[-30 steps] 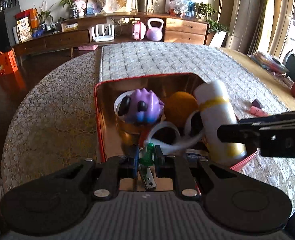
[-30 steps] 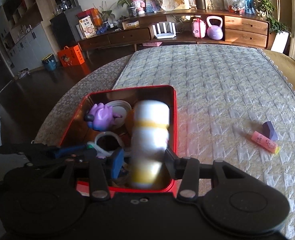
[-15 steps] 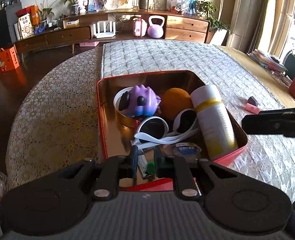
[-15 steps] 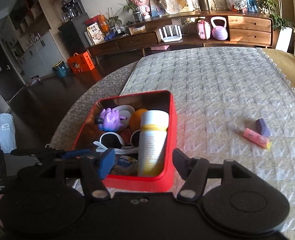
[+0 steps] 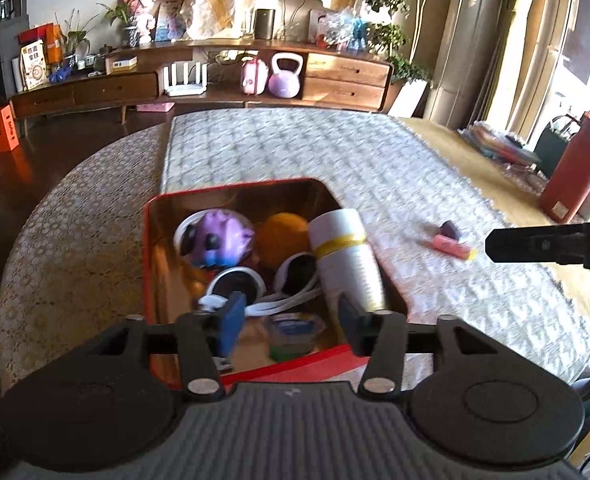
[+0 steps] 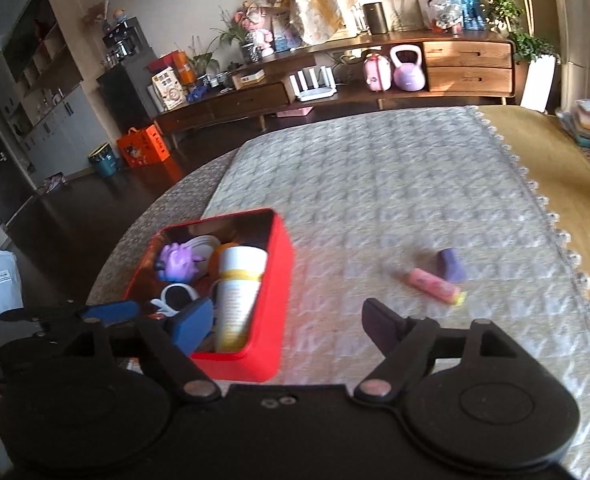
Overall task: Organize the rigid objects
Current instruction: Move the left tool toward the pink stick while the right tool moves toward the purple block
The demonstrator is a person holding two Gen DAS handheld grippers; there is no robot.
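You've let go of the white bottle (image 6: 237, 292), now lying along the red tin's (image 6: 273, 320) right wall, and both your left gripper (image 5: 289, 322) and right gripper (image 6: 283, 326) have just been opening, empty; reaching carelessly, you could knock the pink marker (image 6: 435, 286) off the table's right edge.

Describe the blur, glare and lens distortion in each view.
Left wrist view: fisheye bends the sideboard; glare washes out the window at right; the red tin and its contents are slightly motion-smeared. Right wrist view: same curved edges; tablecloth and pink marker are softly blurred; low sunlight warms the cloth.
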